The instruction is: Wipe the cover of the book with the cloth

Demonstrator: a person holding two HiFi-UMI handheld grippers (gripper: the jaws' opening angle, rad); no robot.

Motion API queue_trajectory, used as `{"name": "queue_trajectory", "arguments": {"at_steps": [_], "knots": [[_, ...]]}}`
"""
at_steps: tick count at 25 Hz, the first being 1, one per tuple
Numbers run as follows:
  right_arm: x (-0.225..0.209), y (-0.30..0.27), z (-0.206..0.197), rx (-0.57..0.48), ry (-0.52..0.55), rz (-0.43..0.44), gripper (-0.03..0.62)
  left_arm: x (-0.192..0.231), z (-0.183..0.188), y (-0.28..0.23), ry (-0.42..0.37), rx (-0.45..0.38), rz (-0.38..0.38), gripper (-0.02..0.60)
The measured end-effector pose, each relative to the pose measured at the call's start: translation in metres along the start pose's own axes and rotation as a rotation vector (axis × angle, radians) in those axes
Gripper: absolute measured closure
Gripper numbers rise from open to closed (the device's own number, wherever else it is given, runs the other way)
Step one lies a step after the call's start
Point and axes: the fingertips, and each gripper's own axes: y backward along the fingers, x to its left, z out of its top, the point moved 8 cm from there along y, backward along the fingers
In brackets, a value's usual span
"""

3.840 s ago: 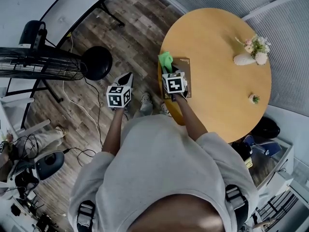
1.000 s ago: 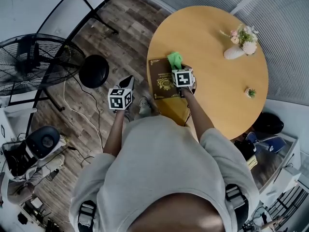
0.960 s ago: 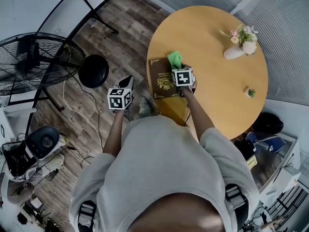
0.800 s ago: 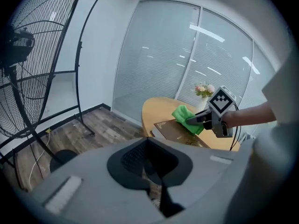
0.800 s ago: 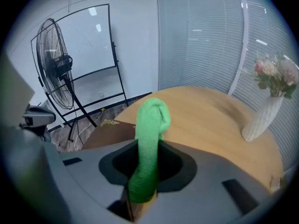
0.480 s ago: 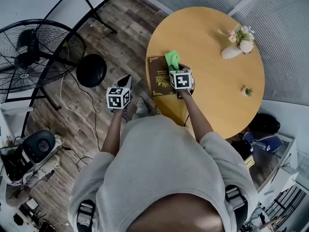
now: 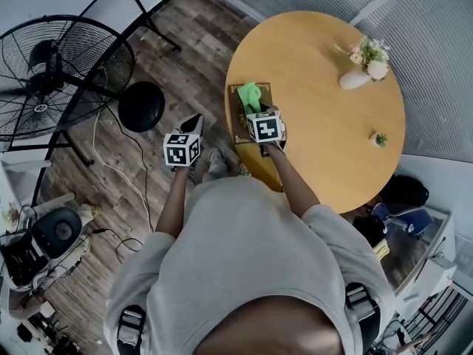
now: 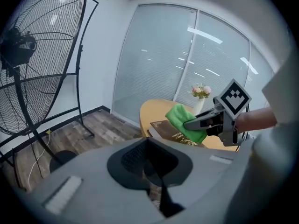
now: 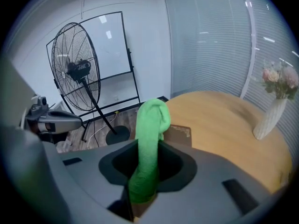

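Note:
A dark brown book (image 7: 242,118) with gold print lies at the left edge of the round wooden table (image 7: 332,146). My right gripper (image 7: 254,109) is shut on a green cloth (image 7: 250,96), which lies on the book's cover. In the right gripper view the cloth (image 9: 148,139) runs up from between the jaws of the right gripper (image 9: 144,190), and a corner of the book (image 9: 180,134) shows behind it. My left gripper (image 7: 194,123) hangs over the floor left of the table, shut and holding nothing. The left gripper view shows the cloth (image 8: 183,120) on the book (image 8: 174,134).
A white vase of flowers (image 7: 363,63) and a small potted plant (image 7: 379,139) stand on the table's far right. A large floor fan (image 7: 55,69) with a round black base (image 7: 142,106) stands to the left, with cables (image 7: 118,161) on the wooden floor.
My right gripper has drawn the green cloth leftward over the cover, from the book's right edge to its middle. The left gripper has stayed where it was.

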Motion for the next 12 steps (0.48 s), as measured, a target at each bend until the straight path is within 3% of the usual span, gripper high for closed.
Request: {"name": "queue_trajectory", "arguments": {"at_steps": [12], "knots": [[0.046, -0.022, -0.005, 0.055, 0.041, 0.073, 0.490, 0.016, -0.015, 0.025, 0.036, -0.005, 0.057, 0.574]]}}
